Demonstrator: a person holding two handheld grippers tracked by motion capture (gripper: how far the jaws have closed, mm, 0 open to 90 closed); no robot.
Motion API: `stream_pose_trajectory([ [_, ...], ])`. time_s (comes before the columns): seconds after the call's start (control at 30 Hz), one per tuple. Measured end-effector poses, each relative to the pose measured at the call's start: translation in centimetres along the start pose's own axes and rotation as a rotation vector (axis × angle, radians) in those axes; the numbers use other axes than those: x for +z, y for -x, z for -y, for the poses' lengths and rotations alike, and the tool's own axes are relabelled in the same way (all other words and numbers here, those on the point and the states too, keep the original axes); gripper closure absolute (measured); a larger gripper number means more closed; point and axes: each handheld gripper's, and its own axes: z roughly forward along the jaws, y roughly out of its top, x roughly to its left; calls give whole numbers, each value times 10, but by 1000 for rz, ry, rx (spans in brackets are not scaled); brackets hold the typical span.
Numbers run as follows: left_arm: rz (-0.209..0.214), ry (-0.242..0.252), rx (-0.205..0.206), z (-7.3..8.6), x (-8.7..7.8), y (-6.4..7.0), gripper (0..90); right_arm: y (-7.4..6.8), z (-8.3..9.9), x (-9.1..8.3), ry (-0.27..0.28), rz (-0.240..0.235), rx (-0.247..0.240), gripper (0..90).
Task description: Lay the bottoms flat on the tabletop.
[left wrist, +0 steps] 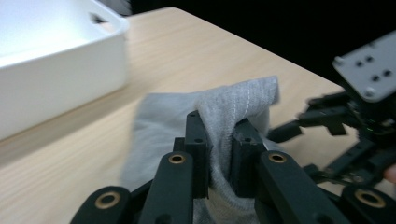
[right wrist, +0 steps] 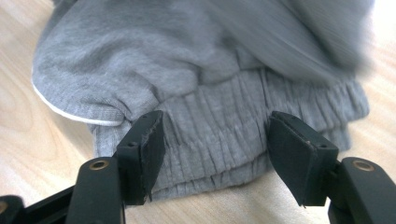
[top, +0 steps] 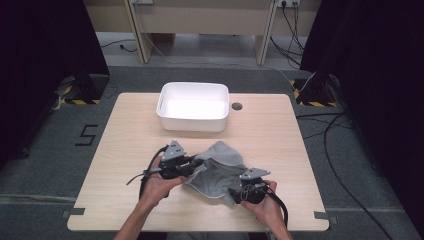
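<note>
grey garment [top: 220, 170] bunched on the worktop [top: 125, 150], left tool [left wrist: 219, 140] clamped on a fold, right tool [right wrist: 215, 154] spread apart at its ribbed waistband.

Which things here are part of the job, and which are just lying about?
In the job:
- crumpled grey fabric garment
- left gripper, shut on it
- right gripper, open at its ribbed waistband

Lying about:
- white rectangular plastic tub
- cables on the floor
</note>
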Motion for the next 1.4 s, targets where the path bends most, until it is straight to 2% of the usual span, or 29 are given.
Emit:
stream_pose_trajectory([
  [0.13,-94,12,-51,12,-24,-33,796,9,2,-1,-8,-8,27,383],
  [0.2,-140,-5,-71,25,-35,-47,796,14,3,-1,-12,-19,46,388],
  [0.27,-166,-35,-95,43,-44,-58,794,21,5,-4,-17,-19,54,401],
  [0.33,-178,-75,-117,65,-51,-64,793,23,6,-5,-16,-19,55,404],
  [0.47,-168,-163,-174,107,-56,-70,746,30,7,-9,-26,-5,58,413],
  [0.53,-153,-164,-220,117,-61,-71,649,32,7,-10,-27,5,53,413],
  [0.57,-144,-158,-224,117,-64,-71,612,32,7,-10,-27,9,51,413],
  [0.63,-164,-137,-186,110,-70,-66,545,31,7,-10,-29,16,46,415],
  [0.7,-190,-111,-132,96,-74,-56,476,30,6,-11,-29,20,38,413],
  [0.73,-183,-93,-108,88,-76,-51,444,30,6,-11,-28,21,35,412],
  [0.77,-158,-63,-90,79,-78,-46,427,30,6,-11,-27,21,40,412],
  [0.83,-122,-10,-70,63,-81,-35,402,31,7,-11,-24,18,44,412],
  [0.9,-104,13,-51,52,-78,-25,390,31,8,-11,-21,17,44,411],
  [0.93,-85,10,-40,49,-73,-20,387,31,8,-11,-21,15,47,409],
  [1.0,-39,-40,-7,49,-54,-8,377,32,8,-11,-23,14,51,405],
  [1.13,-18,-135,47,61,-12,10,360,33,9,-11,-14,8,62,405],
  [1.2,-9,-175,71,67,3,18,360,33,10,-10,-9,10,54,405],
  [1.4,-6,-203,111,71,36,32,371,33,10,-10,-9,6,55,406],
])
